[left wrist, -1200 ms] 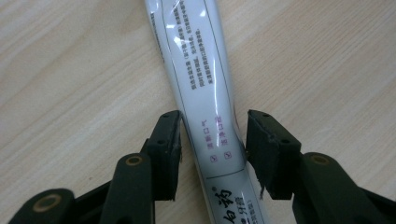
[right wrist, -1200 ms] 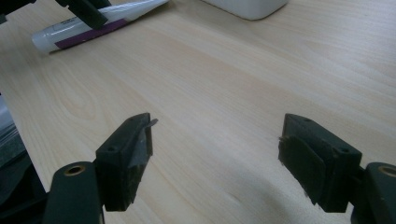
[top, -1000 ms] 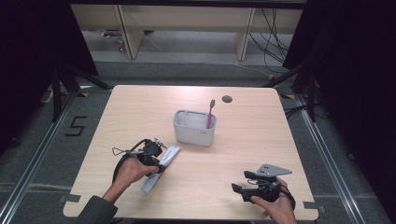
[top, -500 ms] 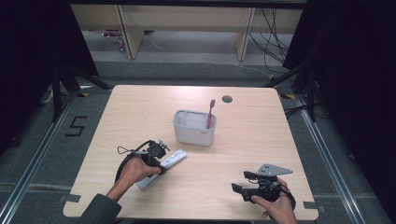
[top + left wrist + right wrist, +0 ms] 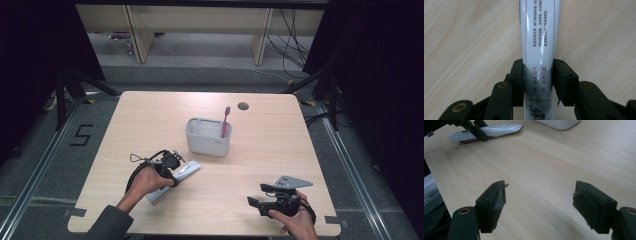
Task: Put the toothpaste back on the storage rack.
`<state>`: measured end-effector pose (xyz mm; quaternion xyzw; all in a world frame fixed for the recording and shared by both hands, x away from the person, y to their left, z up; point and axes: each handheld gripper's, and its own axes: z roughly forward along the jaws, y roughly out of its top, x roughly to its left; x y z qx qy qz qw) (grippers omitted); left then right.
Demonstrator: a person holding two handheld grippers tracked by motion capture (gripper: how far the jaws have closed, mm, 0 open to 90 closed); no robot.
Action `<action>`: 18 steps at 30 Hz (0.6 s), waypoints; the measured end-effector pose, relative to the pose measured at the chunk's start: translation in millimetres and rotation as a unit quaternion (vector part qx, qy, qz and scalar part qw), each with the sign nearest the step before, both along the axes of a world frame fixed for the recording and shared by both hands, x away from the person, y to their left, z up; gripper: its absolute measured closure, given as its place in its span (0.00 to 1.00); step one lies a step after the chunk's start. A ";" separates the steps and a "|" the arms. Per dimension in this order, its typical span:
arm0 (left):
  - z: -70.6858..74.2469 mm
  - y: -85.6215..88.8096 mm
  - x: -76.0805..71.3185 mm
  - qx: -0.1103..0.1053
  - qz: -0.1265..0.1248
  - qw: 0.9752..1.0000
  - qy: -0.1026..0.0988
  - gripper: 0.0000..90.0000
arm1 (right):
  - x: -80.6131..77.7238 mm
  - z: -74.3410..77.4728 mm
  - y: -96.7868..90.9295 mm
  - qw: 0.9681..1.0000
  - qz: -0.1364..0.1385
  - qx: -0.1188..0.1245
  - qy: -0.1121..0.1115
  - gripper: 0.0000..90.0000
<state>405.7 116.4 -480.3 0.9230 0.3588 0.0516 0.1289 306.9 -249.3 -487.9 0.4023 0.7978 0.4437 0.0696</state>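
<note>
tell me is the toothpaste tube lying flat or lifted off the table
Lying flat: the toothpaste tube rests on the table, with the left gripper shut on it.

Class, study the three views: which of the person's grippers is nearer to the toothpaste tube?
Left. The left gripper is closed around the toothpaste tube, pads pressing its sides. The right gripper sits open, well apart from it across the table.

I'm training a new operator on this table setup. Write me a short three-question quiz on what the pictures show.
1. True or false: the left gripper has its pads pressed on the toothpaste tube.
2. Where is the pink toothbrush? A) flat on the table B) standing in the white holder C) held by the right gripper
3. Fill in: the right gripper's jaws stand ___ over bare table.

Key: 1 true; 2 B; 3 open.
</note>
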 end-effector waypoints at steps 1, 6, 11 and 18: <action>-0.1 -0.5 0.2 0.003 0.000 1.000 0.001 0.69 | 0.0 -0.3 0.3 1.000 -0.002 0.002 -0.001 0.30; -0.7 -3.0 1.4 0.011 -0.008 1.000 0.001 0.69 | -0.1 -0.6 0.3 1.000 -0.003 0.004 0.005 0.30; -0.5 -4.1 2.3 0.013 -0.011 1.000 0.005 0.70 | 0.2 -0.8 0.4 1.000 -0.002 0.004 0.001 0.30; 2.2 -5.6 2.3 0.019 -0.029 0.999 0.006 0.74 | -0.3 -0.4 0.1 1.000 -0.007 0.001 0.009 0.30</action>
